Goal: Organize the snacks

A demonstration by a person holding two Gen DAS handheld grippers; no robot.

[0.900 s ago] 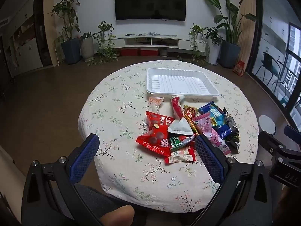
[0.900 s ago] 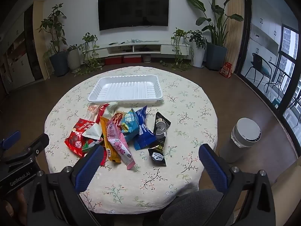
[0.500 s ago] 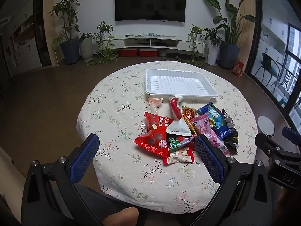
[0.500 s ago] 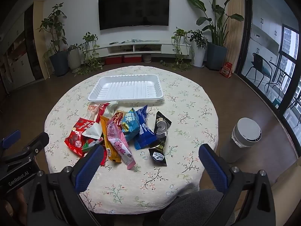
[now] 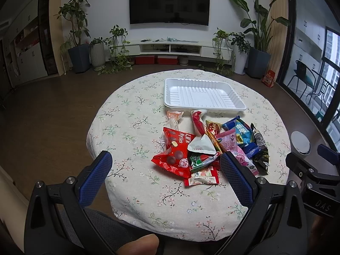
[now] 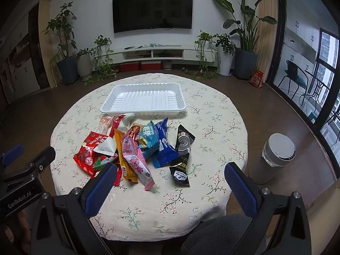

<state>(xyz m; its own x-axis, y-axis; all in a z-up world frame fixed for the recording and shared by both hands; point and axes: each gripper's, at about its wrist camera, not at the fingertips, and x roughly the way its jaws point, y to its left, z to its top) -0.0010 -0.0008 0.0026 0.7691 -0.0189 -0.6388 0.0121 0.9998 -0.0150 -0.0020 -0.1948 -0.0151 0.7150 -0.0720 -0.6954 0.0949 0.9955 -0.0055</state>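
A round table [image 6: 212, 127] under a floral cloth stands in a living room (TV [image 6: 152, 10] on the wall). One white tray [image 6: 142, 99] lies just beyond a heap of snacks [image 6: 136, 148], some ten packets. Left gripper [image 5: 165, 177] and right gripper [image 6: 170, 183] both gape wide, holding nothing.

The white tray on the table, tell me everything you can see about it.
The white tray is a shallow rectangle with rounded corners, a raised rim and ribbed grooves along its sloping walls and floor. It looks like thin moulded plastic or foam. It lies flat and upright on the floral tablecloth, on the far side of the round table, with nothing in it. The snack pile sits just in front of it; a red and white wrapper reaches its near rim, though actual contact is hard to tell. Neither gripper is near it.
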